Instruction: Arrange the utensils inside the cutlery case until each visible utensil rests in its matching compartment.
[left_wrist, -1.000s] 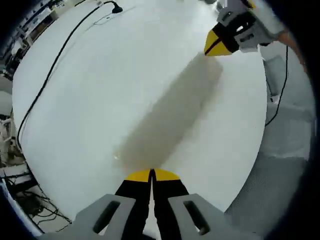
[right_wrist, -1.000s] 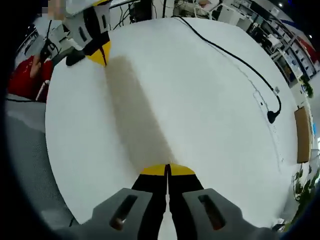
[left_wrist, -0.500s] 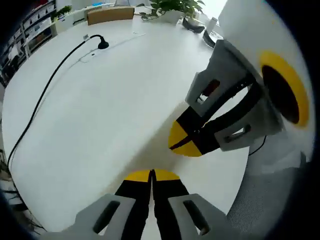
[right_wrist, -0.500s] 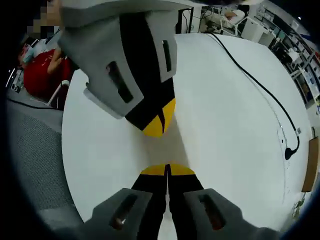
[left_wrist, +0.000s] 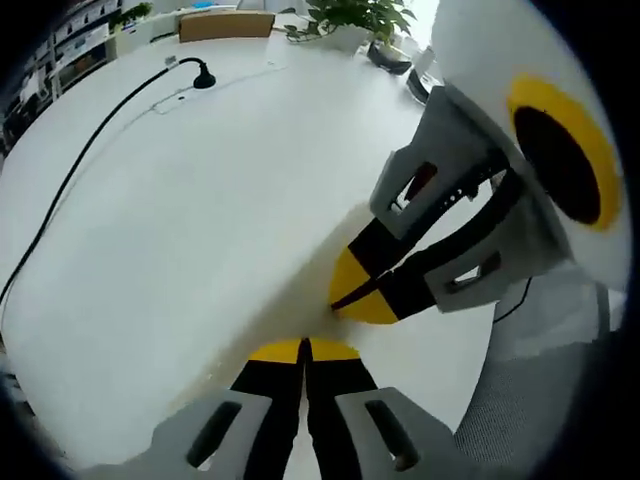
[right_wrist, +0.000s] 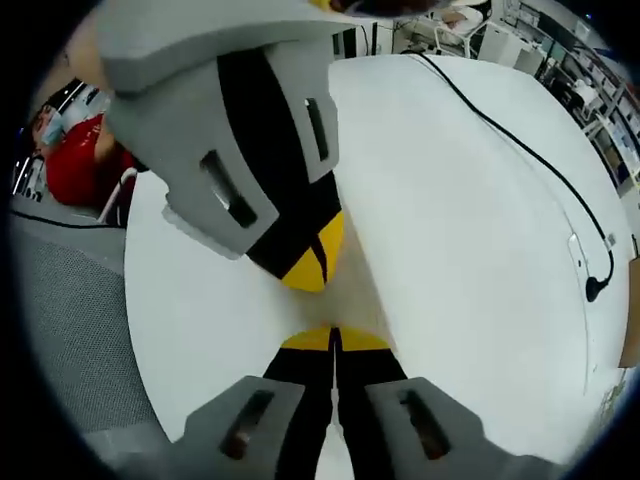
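My left gripper (left_wrist: 303, 346) is shut with nothing in it, its yellow tips low over the white table (left_wrist: 180, 220). My right gripper (left_wrist: 345, 295) comes into the left gripper view from the right, shut, its tips almost meeting the left one's. In the right gripper view my right gripper (right_wrist: 333, 336) is shut and holds nothing, and the left gripper (right_wrist: 312, 272) hangs large just above it, tip to tip. I see no utensils and no cutlery case in either view.
A black cable (left_wrist: 90, 170) with a round end (left_wrist: 204, 77) runs over the table's far side. A brown box (left_wrist: 225, 22) and a potted plant (left_wrist: 345, 18) stand at the far edge. Grey floor (right_wrist: 70, 330) lies beyond the near edge; a red thing (right_wrist: 75, 170) stands there.
The two grippers have come together from far apart and now stand tip to tip over the table. Both stay shut.
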